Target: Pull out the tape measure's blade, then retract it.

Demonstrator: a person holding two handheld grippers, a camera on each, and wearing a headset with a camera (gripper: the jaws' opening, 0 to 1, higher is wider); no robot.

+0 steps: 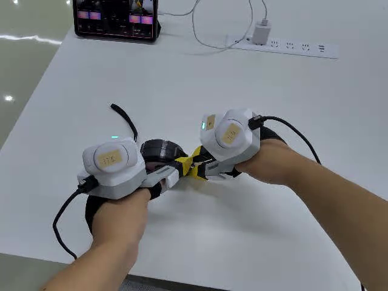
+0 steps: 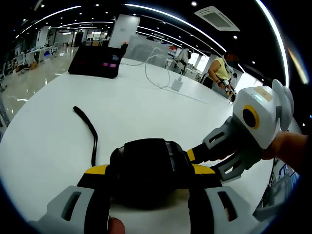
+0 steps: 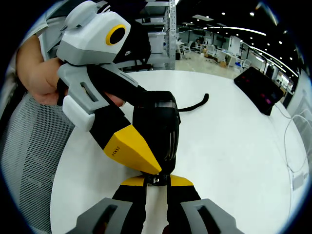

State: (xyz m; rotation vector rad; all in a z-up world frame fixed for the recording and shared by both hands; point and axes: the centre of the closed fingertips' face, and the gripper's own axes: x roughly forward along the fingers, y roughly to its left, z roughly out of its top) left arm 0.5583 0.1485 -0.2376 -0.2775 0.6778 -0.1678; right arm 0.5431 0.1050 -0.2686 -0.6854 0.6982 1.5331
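Left gripper fingers clamp black tape measure on white surface; right gripper fingers, nearly closed, pinch blade tip.

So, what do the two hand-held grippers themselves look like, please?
The left gripper and the right gripper each have a rounded white shell and grey-and-black jaws with yellow tips. A pale yellow label sits on each shell, and a black cable leaves each one. The person's forearms have no sleeves.
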